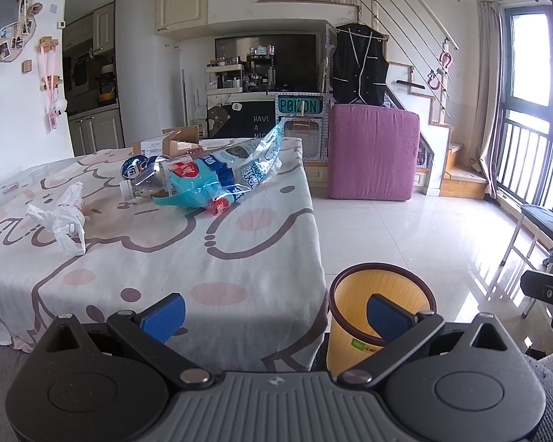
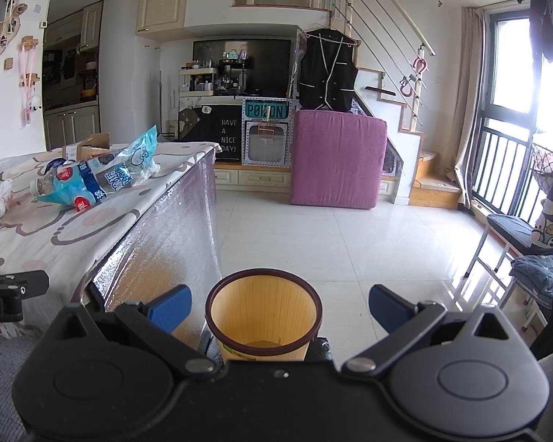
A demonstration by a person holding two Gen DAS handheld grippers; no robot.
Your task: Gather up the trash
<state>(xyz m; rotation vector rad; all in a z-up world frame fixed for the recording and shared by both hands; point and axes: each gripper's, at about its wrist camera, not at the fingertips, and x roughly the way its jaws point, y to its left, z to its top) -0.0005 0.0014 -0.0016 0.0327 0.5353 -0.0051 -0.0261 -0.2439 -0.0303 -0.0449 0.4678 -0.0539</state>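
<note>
- Both grippers sit lowest in their frames: the left gripper (image 1: 274,315) and the right gripper (image 2: 280,311) each have blue pads spread wide, holding nothing.
- Just past them, at lower centre, stands a yellow wastebasket (image 2: 263,313) on the white floor (dark rim, mouth facing up), beside the table's edge.
- On the patterned tablecloth (image 1: 217,258), left of centre in the left wrist view, lies a crumpled white tissue (image 1: 64,217).
- Farther back, upper middle, a plastic bottle (image 1: 147,182) lies on its side against a blue snack bag (image 1: 221,173).
- A cardboard box (image 1: 177,140) sits behind them.
</note>
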